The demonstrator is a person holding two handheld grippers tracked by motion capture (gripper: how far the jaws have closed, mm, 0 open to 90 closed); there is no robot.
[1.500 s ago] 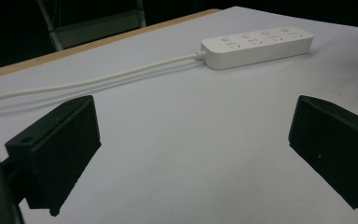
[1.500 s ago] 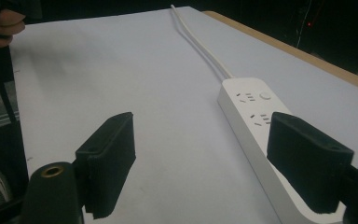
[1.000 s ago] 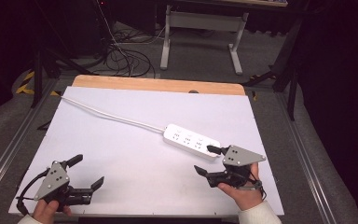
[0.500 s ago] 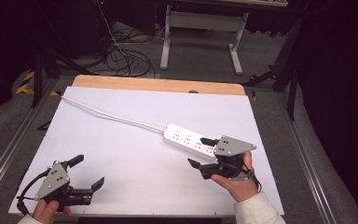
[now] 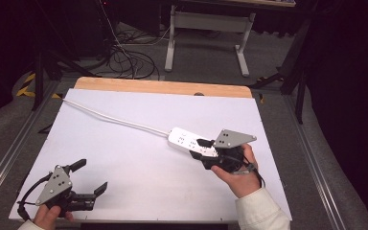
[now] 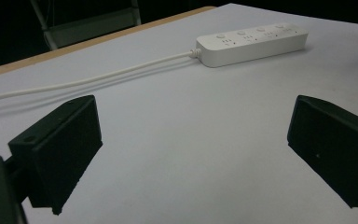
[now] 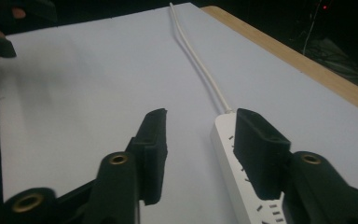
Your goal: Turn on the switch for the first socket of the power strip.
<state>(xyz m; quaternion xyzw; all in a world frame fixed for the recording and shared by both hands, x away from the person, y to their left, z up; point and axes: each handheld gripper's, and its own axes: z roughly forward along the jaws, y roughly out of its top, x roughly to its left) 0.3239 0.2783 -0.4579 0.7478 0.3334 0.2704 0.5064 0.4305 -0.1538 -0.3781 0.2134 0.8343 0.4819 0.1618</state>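
Because the strip (image 5: 191, 142) lies flat on the white tabletop (image 5: 124, 143), right of centre, with its cord (image 5: 115, 116) trailing off toward the far left corner, the right tongs (image 5: 204, 153) are placed at its near end, where nothing blocks them. Their jaws are parted and grip nothing; in the right gripper view the strip (image 7: 242, 186) sits under 1 jaw while the other hangs over bare tabletop beside it, so the jaws look offset from the body, not yet straddling it. That low, forward tilt looks meant for closing across the strip's width, though I judge a small sideways shift is needed first. At the near left corner the left tongs (image 5: 87, 176) spread wide and empty, well apart from the strip (image 6: 251, 43), probably waiting in reserve.
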